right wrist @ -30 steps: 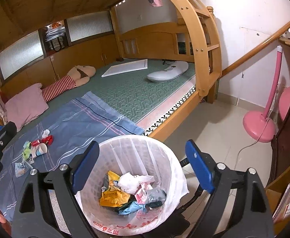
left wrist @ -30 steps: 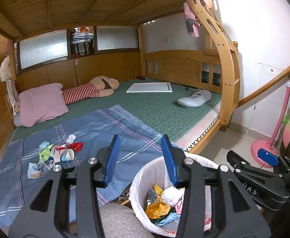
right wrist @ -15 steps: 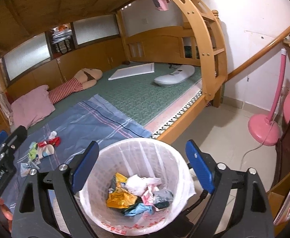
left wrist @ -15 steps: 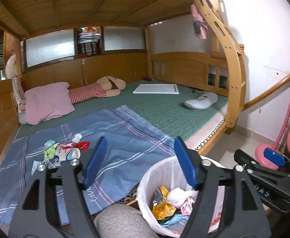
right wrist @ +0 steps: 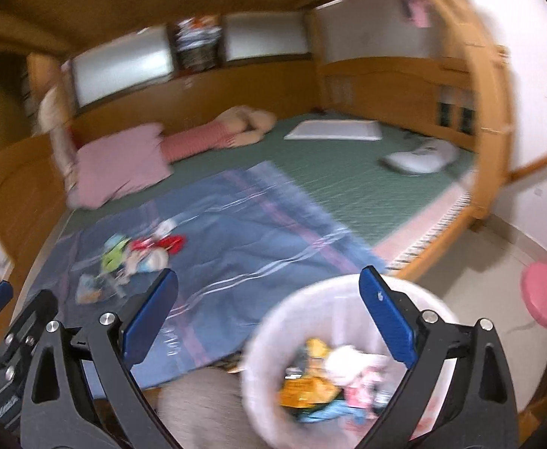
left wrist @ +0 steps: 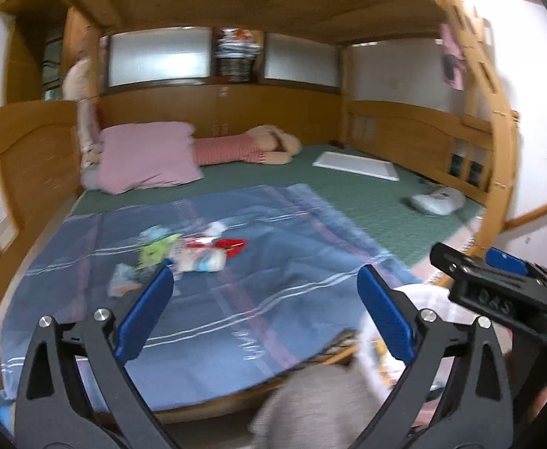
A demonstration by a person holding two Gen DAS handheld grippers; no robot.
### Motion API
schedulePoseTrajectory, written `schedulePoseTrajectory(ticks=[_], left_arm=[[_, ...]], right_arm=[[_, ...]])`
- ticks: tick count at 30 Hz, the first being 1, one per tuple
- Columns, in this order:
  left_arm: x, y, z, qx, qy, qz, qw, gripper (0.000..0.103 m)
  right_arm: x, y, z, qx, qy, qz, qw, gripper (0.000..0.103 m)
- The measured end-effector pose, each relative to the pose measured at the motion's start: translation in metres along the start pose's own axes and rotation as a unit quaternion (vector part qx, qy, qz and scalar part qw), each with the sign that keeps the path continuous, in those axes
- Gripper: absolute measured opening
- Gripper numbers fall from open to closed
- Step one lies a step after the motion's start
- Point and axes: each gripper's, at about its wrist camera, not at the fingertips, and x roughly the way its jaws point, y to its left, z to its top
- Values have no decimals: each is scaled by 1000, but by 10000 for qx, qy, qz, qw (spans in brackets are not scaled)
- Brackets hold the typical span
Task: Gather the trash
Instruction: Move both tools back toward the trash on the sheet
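A small heap of trash [left wrist: 189, 250] (green, red and white wrappers, a crushed cup) lies on the blue striped blanket [left wrist: 273, 292] on the bed; it also shows in the right wrist view [right wrist: 138, 256]. My left gripper [left wrist: 264, 316] is open and empty, above the blanket's near part, short of the heap. My right gripper [right wrist: 269, 316] is open and empty, above the rim of the white lined bin [right wrist: 348, 359], which holds several crumpled wrappers. The bin's edge [left wrist: 423, 299] shows at the lower right of the left wrist view. Both views are motion-blurred.
A pink pillow [left wrist: 148, 155], a striped doll [left wrist: 243, 149], a white board [left wrist: 355, 164] and a white device [left wrist: 436, 202] lie on the green mattress. A wooden bunk ladder [right wrist: 492, 119] stands right. A pink fan base [right wrist: 544, 299] sits on the floor. A grey knee [right wrist: 202, 408] is below.
Both grippers have swung left, away from the bin and toward the blanket and the trash heap. The left jaws have opened wider. The right jaws stay open.
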Motion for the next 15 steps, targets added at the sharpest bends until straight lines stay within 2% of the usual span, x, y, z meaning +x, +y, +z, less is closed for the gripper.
schedulePoseTrajectory(ticks=[3,6,10,15], left_arm=[[4,48,-9,-158,51,422,9990,100],[14,102,-19,-470,319,784,9953,100],[21,175,-30,-974,573,1316,9848,100],[20,244,-38,-1436,553,1895,9698,100]], right_arm=[[33,41,1,-299,324,393,9983,96],[77,89,-1,-636,761,759,9922,96],[136,157,-16,-960,1401,1413,9753,96],[199,231,-29,-1424,1795,1825,9561,95]])
